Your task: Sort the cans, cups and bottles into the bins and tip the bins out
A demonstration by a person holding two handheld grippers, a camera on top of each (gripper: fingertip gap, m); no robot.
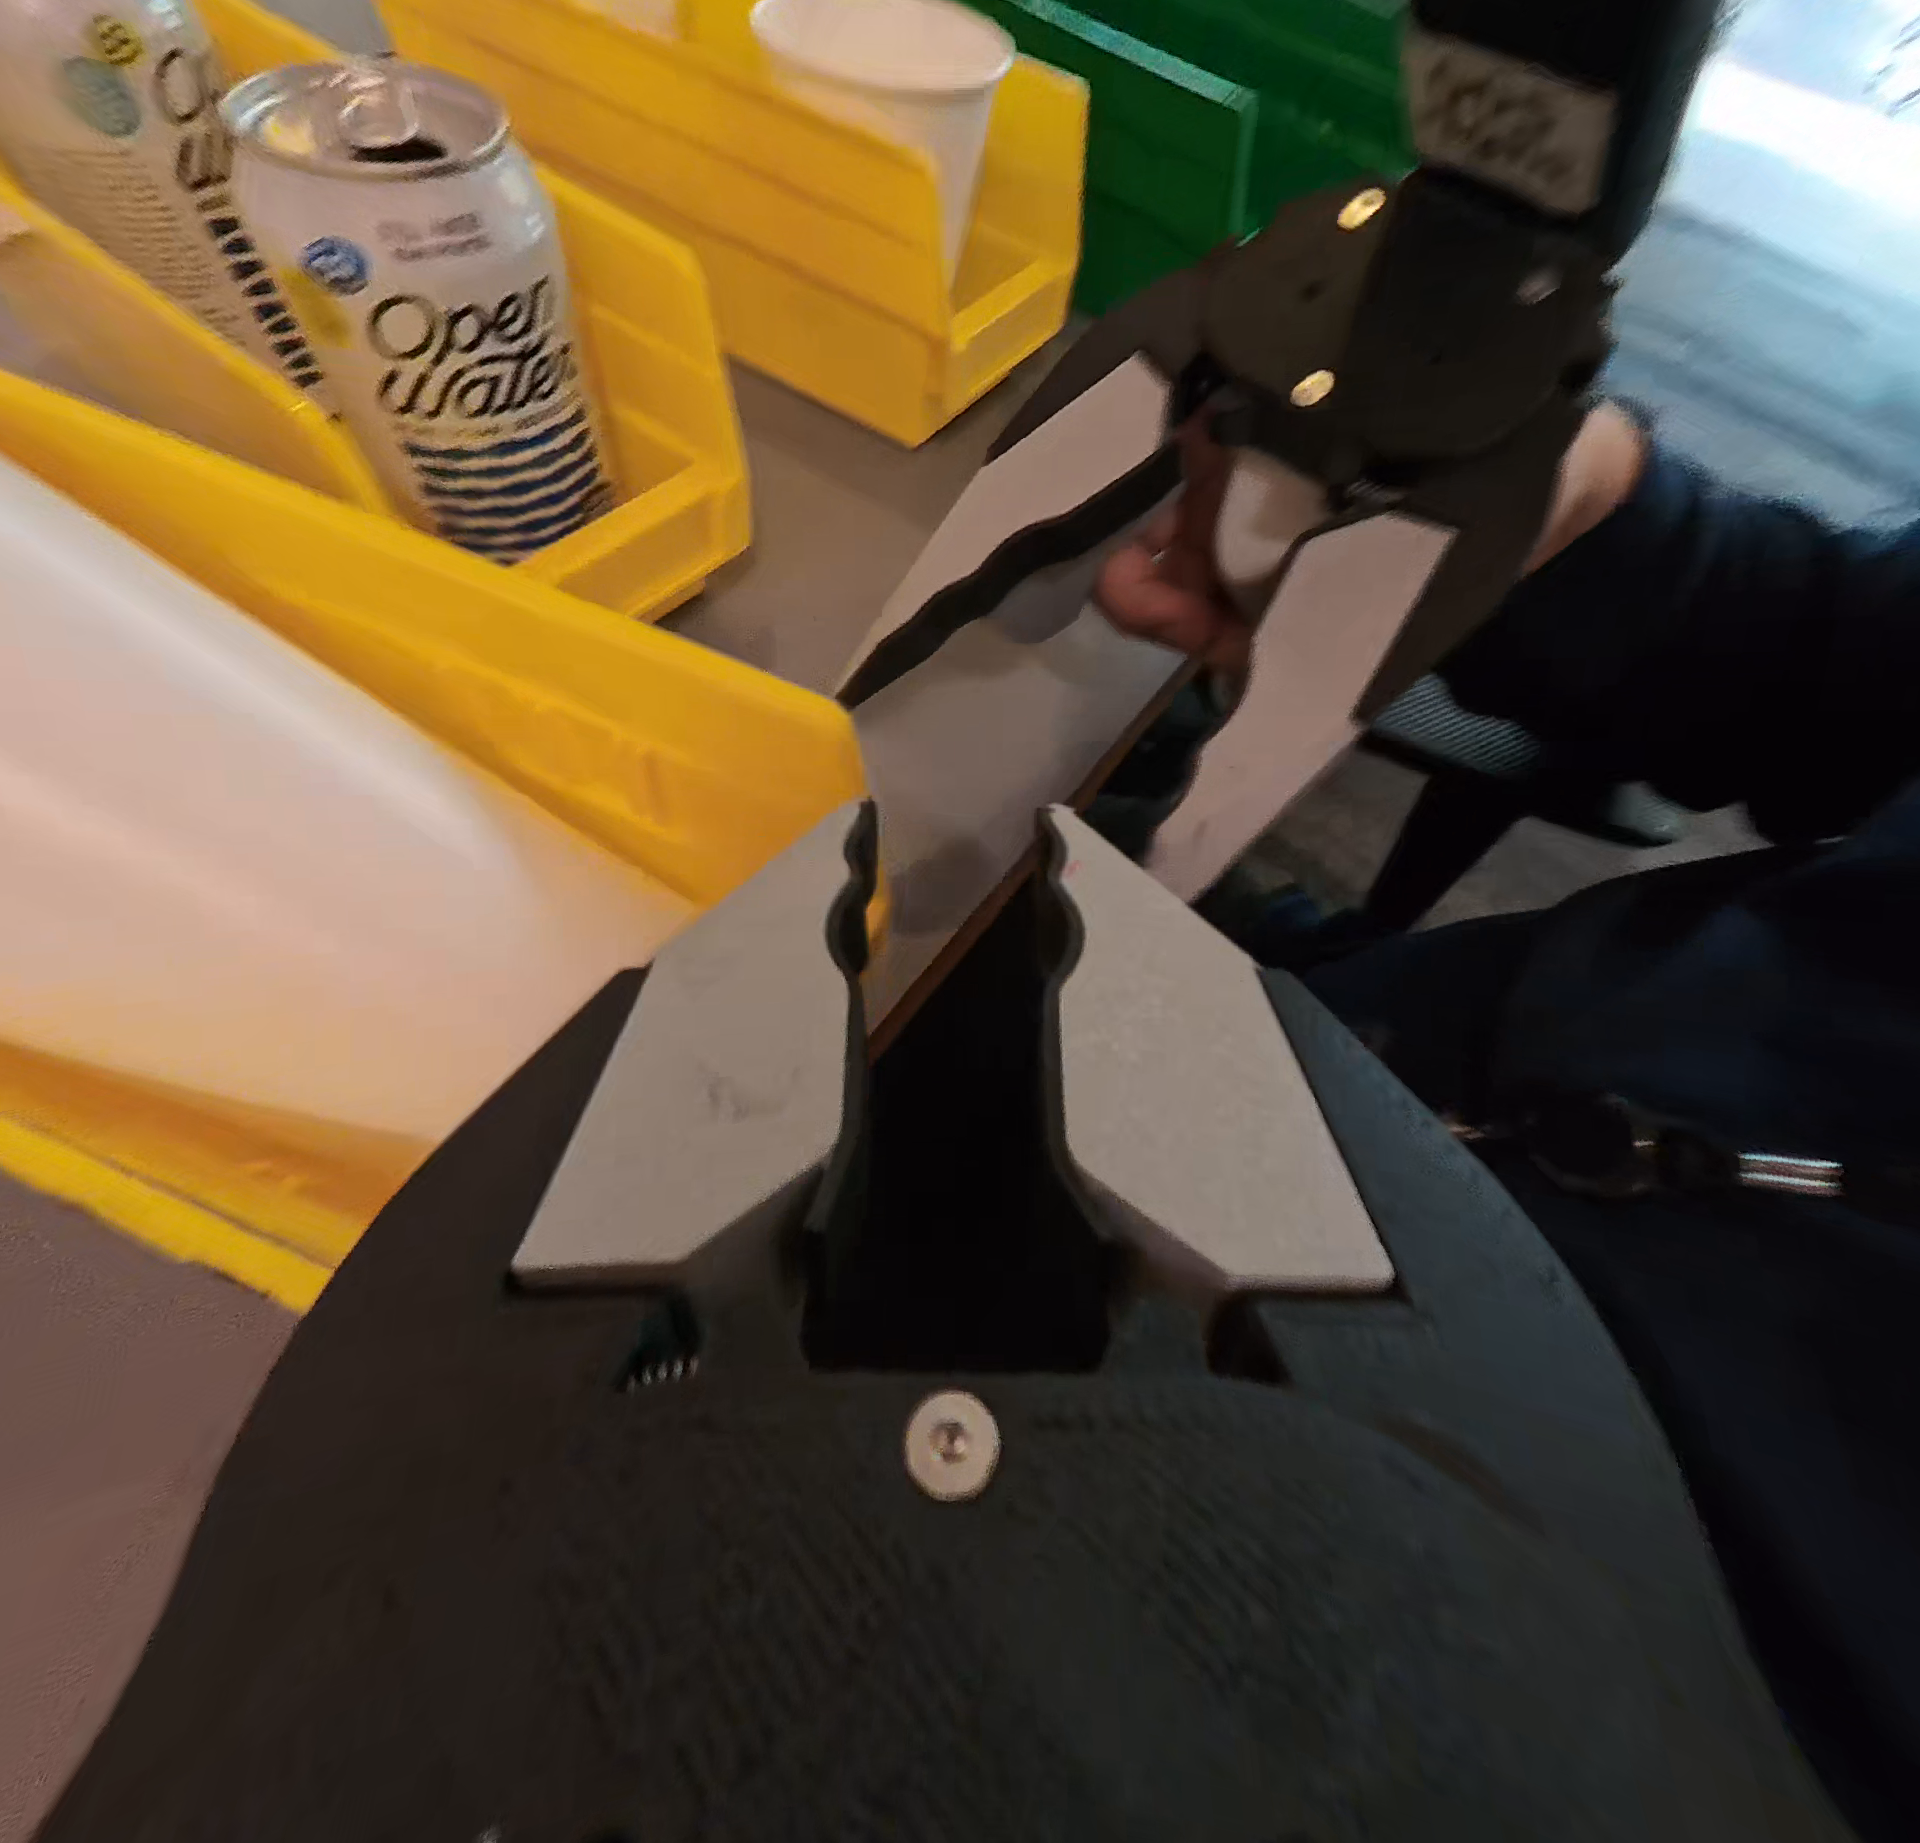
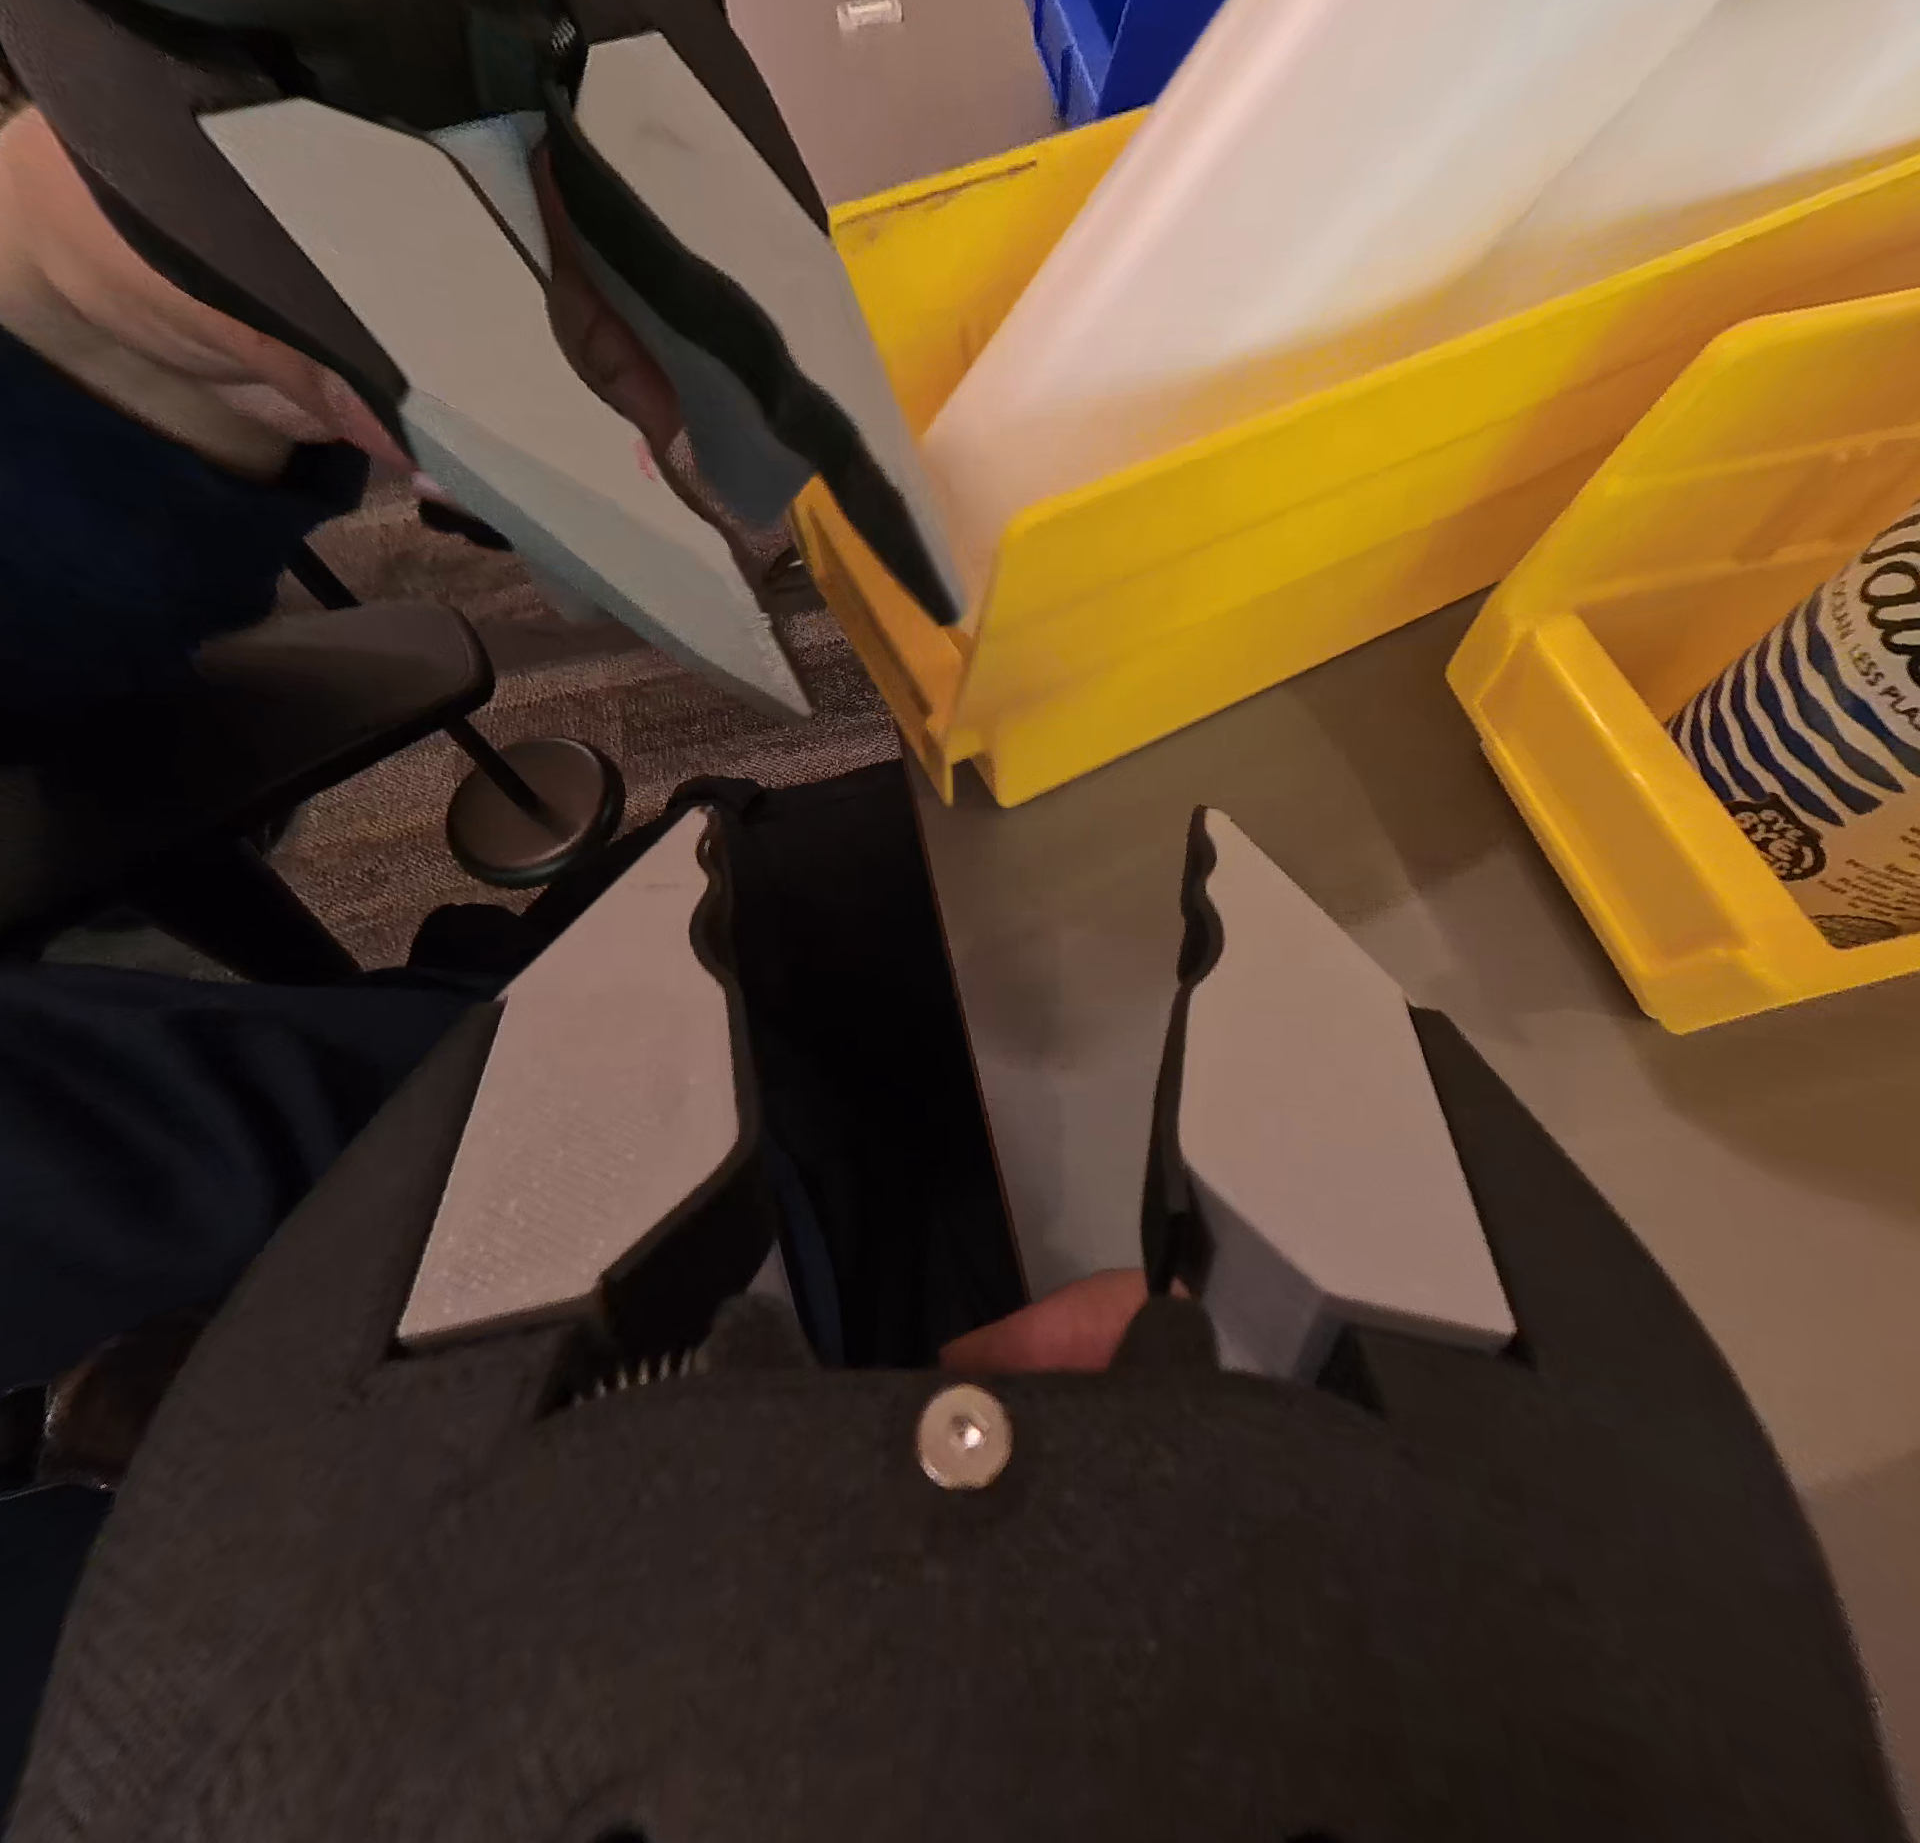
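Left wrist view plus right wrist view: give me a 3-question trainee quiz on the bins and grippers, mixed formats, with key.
1. True or false: the cans stand in a green bin.
2. Multiple choice: the paper cups sit in a bin coloured A) blue B) yellow C) green.
3. Fill in: the left gripper and right gripper both have their jaws ____, gripping nothing.

Key: 1 false, the cans' bin is yellow; 2 B, the cups' bin; 3 open.
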